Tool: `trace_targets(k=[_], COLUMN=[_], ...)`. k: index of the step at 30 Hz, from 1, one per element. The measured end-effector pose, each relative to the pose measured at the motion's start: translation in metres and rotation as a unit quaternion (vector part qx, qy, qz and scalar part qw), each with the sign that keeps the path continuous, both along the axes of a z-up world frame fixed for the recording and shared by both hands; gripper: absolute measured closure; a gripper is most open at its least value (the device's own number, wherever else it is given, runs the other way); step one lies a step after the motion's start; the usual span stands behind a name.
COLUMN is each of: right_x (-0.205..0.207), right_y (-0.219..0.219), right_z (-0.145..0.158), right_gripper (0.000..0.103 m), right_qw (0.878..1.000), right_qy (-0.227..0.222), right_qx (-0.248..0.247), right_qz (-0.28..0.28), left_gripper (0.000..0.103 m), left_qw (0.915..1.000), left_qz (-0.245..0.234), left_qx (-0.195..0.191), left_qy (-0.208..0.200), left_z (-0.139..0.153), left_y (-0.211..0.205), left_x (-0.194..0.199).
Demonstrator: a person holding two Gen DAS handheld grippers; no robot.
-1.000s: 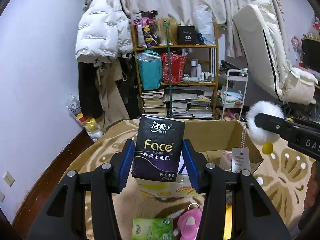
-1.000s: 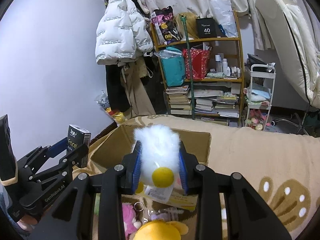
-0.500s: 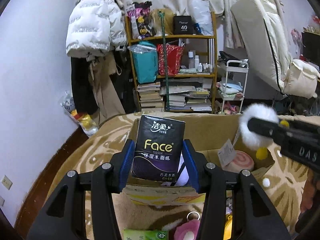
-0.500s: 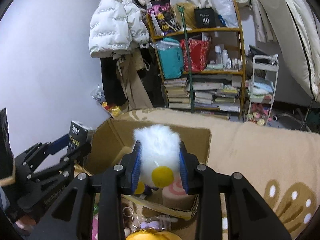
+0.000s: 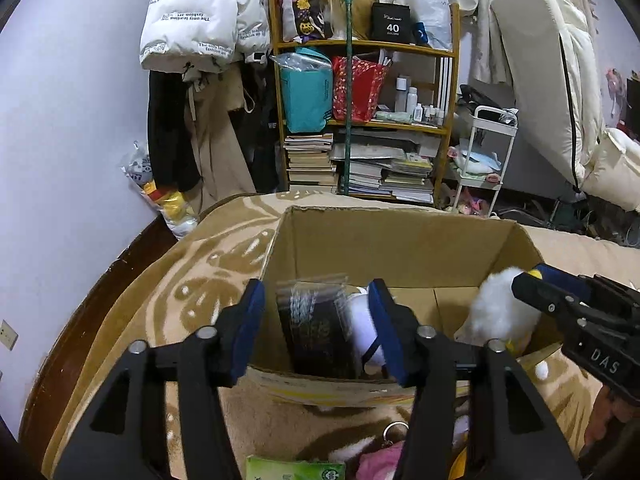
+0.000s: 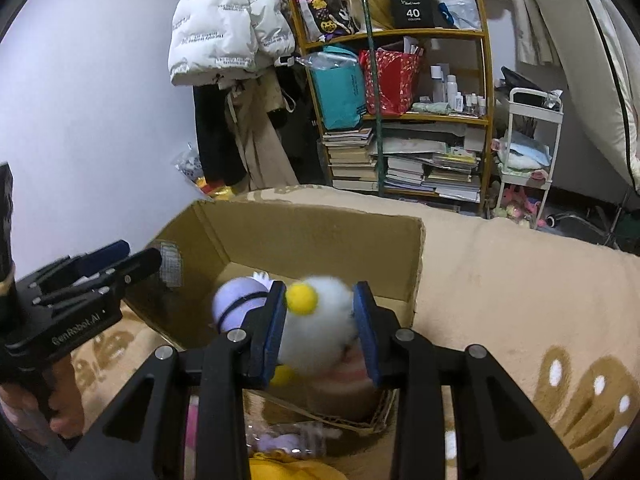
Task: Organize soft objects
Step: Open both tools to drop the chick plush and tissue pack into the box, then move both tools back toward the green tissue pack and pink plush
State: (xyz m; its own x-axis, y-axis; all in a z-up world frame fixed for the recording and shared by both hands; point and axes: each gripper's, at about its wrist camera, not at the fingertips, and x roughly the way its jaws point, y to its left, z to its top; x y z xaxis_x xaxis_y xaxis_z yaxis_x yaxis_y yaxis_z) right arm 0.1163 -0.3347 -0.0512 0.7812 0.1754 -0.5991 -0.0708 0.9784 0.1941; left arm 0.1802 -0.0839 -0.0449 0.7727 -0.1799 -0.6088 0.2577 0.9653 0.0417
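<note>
An open cardboard box (image 5: 396, 236) (image 6: 320, 232) sits on a tan patterned blanket. My left gripper (image 5: 318, 330) is open over the box's near left side. The dark tissue pack (image 5: 320, 332), blurred, is between the jaws and down inside the box, touching neither pad. My right gripper (image 6: 320, 330) stands over the box's right side with its pads spread; the white fluffy toy with yellow pompoms (image 6: 316, 328) (image 5: 498, 312) is blurred between them. A white round plush (image 6: 238, 298) and a pink roll lie in the box.
On the blanket before the box lie a green tissue pack (image 5: 294, 468), a pink plush (image 5: 380, 460) and a yellow plush (image 6: 288, 466). A cluttered shelf (image 5: 360, 120), hanging coats and a white trolley stand behind.
Both grippers moved forward and down over the box. The left jaws opened and the tissue pack dropped into the box. The right jaws widened and the white toy is sinking.
</note>
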Motion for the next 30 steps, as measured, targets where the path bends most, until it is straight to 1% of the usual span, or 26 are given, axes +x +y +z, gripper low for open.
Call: trace_targets(k=[4,8,9,10,11,12,14,16,17,19,21,24,26,28,30], right_x=[0.001,0.002,0.001,-0.002,-0.004,-0.007,-0.014,-0.021,-0.026,-0.034,-0.044,-0.058,-0.067,-0.077,-0.083], right_y=[-0.005,-0.011,-0.011,-0.011,-0.012,-0.012,-0.013,-0.013,-0.013,-0.014,-0.013,-0.012,-0.009,-0.009,-0.008], right_z=[-0.001,0.003,0.005,0.008,0.011,0.013,0.02,0.025,0.028,0.032,0.036,0.041,0.044,0.046,0.048], right_gripper=[0.066,0.066,0.061,0.053,0.05,0.047,0.04,0.028,0.026,0.016,0.009,0.005,0.001,0.0,0.0], right_qw=[1.0,0.999,0.999,0.999,0.999,0.999,0.998,0.998,0.998,0.998,0.998,0.997,0.997,0.997,0.997], right_qy=[0.005,0.007,0.003,-0.001,-0.006,-0.01,-0.018,-0.025,-0.028,-0.03,-0.033,-0.035,-0.038,-0.042,-0.04], right_qx=[0.013,0.042,0.045,0.047,0.048,0.049,0.051,0.054,0.054,0.051,0.05,0.051,0.047,0.056,0.055], right_qz=[-0.005,-0.003,-0.003,-0.004,-0.005,-0.006,-0.011,-0.017,-0.02,-0.026,-0.033,-0.039,-0.041,-0.041,-0.041], left_gripper=[0.035,0.033,0.028,0.025,0.02,0.016,0.013,0.01,0.008,0.007,0.007,0.007,0.007,0.007,0.007], left_qw=[0.9997,0.9992,0.9991,0.9991,0.9989,0.9988,0.9986,0.9983,0.9982,0.9979,0.9975,0.9967,0.9969,0.9976,0.9975], left_qz=[-0.001,0.0,-0.002,-0.001,0.002,0.005,0.007,0.01,0.012,0.013,0.011,0.01,0.009,0.003,0.0], left_qx=[0.023,0.039,0.04,0.041,0.041,0.041,0.042,0.046,0.049,0.053,0.059,0.067,0.066,0.062,0.062], left_qy=[-0.006,-0.011,-0.012,-0.016,-0.022,-0.027,-0.032,-0.033,-0.034,-0.036,-0.037,-0.043,-0.041,-0.033,-0.033], left_z=[-0.003,0.001,0.002,0.004,0.006,0.009,0.014,0.018,0.02,0.023,0.025,0.031,0.035,0.039,0.044], left_y=[-0.006,-0.008,-0.008,-0.008,-0.007,-0.006,-0.003,-0.001,0.0,0.002,0.004,0.005,0.007,0.008,0.009], left_x=[-0.004,-0.011,-0.013,-0.017,-0.021,-0.024,-0.031,-0.037,-0.041,-0.049,-0.057,-0.07,-0.079,-0.086,-0.096])
